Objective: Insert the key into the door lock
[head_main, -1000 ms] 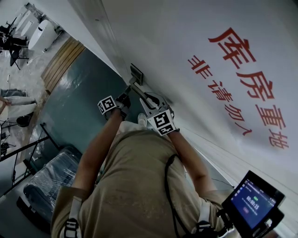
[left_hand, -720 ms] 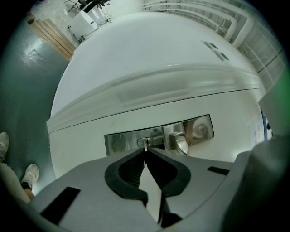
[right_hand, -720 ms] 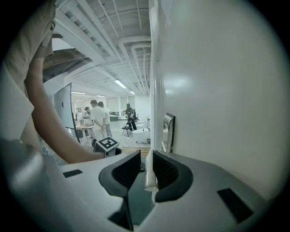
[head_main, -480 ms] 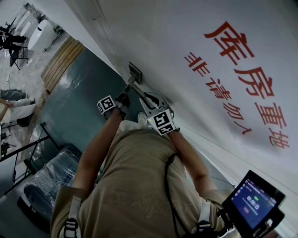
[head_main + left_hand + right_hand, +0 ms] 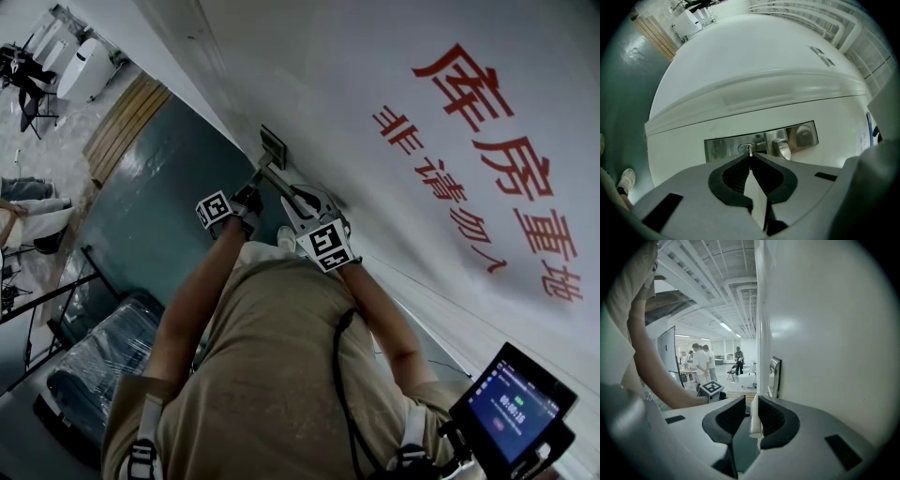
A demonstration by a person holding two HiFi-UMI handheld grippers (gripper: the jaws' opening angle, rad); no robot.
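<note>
In the left gripper view, a brushed-metal lock plate (image 5: pixel 723 146) sits on the white door (image 5: pixel 754 61). My left gripper (image 5: pixel 750 157) is shut on a small metal key (image 5: pixel 749 150), and the key's tip is at the keyhole. The door handle (image 5: pixel 783 148) sticks out just right of it. The right gripper view shows my right gripper (image 5: pixel 751 402) closed around the pale handle lever (image 5: pixel 754 417), which runs down from the lock plate (image 5: pixel 775 376). From the head view, both grippers, left (image 5: pixel 248 199) and right (image 5: pixel 309 214), crowd the lock (image 5: pixel 272 148).
The door carries large red characters (image 5: pixel 497 159). A dark green floor (image 5: pixel 159 206) lies to the left, with a wrapped suitcase (image 5: pixel 103 361) on it. Several people (image 5: pixel 699 359) stand far back in the hall. A phone screen (image 5: pixel 511 398) shows at lower right.
</note>
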